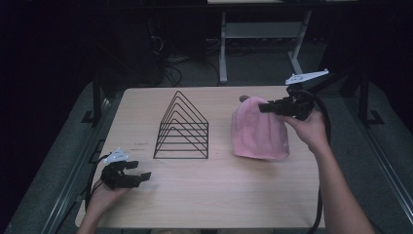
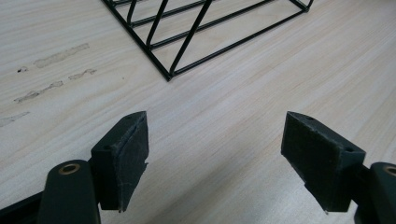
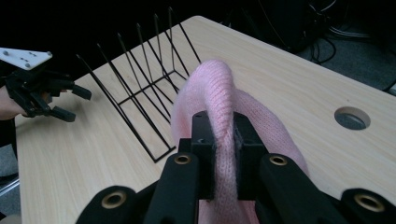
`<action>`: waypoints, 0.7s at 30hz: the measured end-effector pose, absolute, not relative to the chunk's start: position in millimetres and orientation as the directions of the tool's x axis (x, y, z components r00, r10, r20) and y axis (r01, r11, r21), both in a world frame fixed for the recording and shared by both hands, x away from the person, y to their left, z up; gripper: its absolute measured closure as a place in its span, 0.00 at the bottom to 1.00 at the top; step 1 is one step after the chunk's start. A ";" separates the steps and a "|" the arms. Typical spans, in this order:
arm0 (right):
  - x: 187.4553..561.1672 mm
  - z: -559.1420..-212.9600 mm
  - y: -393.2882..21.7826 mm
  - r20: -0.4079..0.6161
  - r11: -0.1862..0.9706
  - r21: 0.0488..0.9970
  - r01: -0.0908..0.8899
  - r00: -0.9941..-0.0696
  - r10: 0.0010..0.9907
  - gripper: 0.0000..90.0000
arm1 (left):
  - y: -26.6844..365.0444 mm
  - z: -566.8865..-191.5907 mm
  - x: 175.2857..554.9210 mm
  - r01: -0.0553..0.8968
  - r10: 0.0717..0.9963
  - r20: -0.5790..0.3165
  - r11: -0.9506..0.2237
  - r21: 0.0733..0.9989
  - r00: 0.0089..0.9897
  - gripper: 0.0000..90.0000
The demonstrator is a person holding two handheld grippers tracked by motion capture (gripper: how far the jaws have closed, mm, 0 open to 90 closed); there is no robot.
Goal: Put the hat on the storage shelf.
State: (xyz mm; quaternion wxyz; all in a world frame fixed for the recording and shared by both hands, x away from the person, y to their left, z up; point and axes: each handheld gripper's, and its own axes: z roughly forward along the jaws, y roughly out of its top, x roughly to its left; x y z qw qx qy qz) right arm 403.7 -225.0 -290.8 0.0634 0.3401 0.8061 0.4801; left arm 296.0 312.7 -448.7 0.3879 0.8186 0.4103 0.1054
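A pink knitted hat hangs over the right half of the wooden table, its lower edge touching the top. My right gripper is shut on the hat's upper fold; in the right gripper view the pink knit is pinched between the two black jaws. My left gripper rests low at the table's front left, open, its pads wide apart over bare wood. A black wire rack of triangular dividers stands between the two grippers, and its corner lies just ahead of the left gripper.
A round cable hole sits in the table near the far right corner. Faint tape marks lie on the wood left of the rack. Beyond the table are a white desk frame and cables on the floor.
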 end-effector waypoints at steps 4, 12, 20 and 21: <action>403.1 -279.9 -218.0 0.213 0.319 0.822 0.472 -0.774 0.597 0.91 | 312.0 -447.4 296.1 0.591 0.752 -0.153 -0.358 0.722 0.642 0.26; 401.6 -261.2 -203.9 0.196 0.337 0.829 0.446 -0.797 0.571 0.91 | 309.5 -440.4 297.6 0.582 0.745 -0.156 -0.352 0.733 0.648 0.26; 397.1 -235.3 -182.8 0.165 0.362 0.843 0.398 -0.832 0.530 0.91 | 312.6 -433.3 296.3 0.578 0.738 -0.165 -0.347 0.739 0.654 0.26; 397.1 -235.3 -182.8 0.165 0.362 0.843 0.398 -0.832 0.530 0.91 | 313.1 -432.4 296.1 0.577 0.737 -0.166 -0.345 0.740 0.655 0.26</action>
